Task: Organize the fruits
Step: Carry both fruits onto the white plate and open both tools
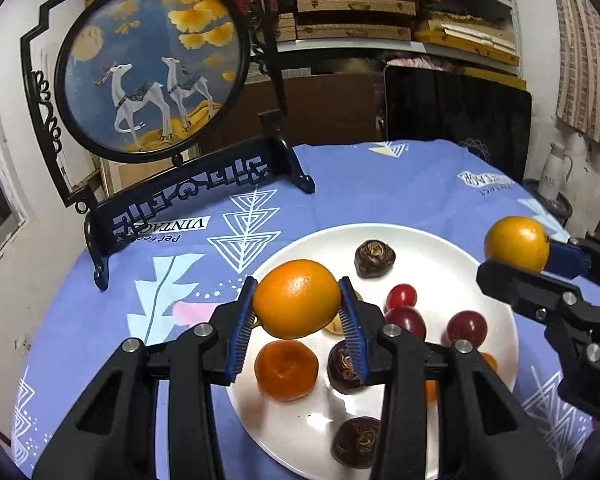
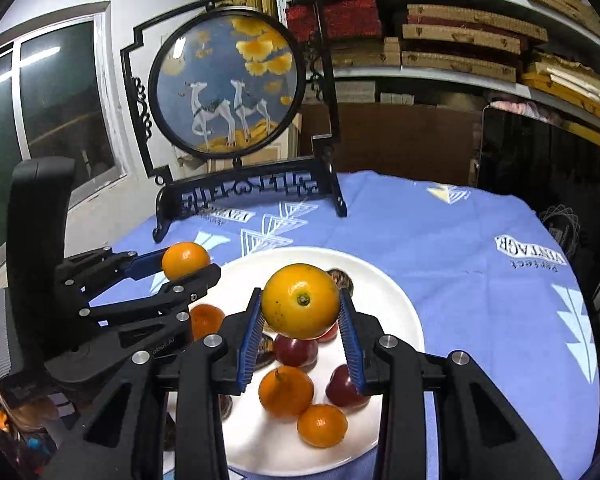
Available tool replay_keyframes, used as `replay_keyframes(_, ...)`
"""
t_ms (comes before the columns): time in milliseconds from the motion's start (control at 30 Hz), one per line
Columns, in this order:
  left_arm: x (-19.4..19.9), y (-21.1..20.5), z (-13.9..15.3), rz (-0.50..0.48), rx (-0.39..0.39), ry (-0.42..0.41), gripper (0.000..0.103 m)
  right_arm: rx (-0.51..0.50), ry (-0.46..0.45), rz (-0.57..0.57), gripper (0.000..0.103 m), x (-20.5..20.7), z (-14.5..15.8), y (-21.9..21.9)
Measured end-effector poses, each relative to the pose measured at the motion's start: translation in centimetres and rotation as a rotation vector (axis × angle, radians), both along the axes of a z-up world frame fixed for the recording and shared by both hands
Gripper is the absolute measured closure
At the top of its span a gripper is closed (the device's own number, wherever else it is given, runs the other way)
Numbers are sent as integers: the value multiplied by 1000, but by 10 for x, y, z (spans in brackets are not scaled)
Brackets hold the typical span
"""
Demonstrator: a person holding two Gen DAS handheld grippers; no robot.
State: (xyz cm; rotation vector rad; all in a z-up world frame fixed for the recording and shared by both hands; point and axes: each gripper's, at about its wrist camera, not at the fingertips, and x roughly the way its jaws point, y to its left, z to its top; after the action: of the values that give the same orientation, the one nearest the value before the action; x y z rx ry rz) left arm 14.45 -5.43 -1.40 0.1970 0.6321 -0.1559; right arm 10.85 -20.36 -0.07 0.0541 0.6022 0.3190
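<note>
My left gripper (image 1: pixel 298 300) is shut on an orange (image 1: pixel 296 298), held above the left part of a white plate (image 1: pixel 428 240). My right gripper (image 2: pixel 300 300) is shut on a yellower orange (image 2: pixel 300 300) above the same plate (image 2: pixel 396 300). Each gripper also shows in the other view: the right gripper (image 1: pixel 520 256) at the right edge, the left gripper (image 2: pixel 188 262) at the left. On the plate lie small mandarins (image 1: pixel 286 376), red round fruits (image 1: pixel 466 328) and dark brown water chestnuts (image 1: pixel 374 258).
A blue patterned cloth (image 1: pixel 380 184) covers the round table. A black ornamental stand with a round deer picture (image 1: pixel 152 68) rises at the back left. Shelves of stacked boxes (image 1: pixel 356 12) fill the wall behind. A white flask (image 1: pixel 556 172) stands off the table at right.
</note>
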Motion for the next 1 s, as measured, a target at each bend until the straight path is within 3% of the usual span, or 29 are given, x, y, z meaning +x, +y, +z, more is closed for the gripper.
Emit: replay_keyframes(1000,8,-9,-21,-8,38,44,62,-16,59,-62,66,19,-29,2)
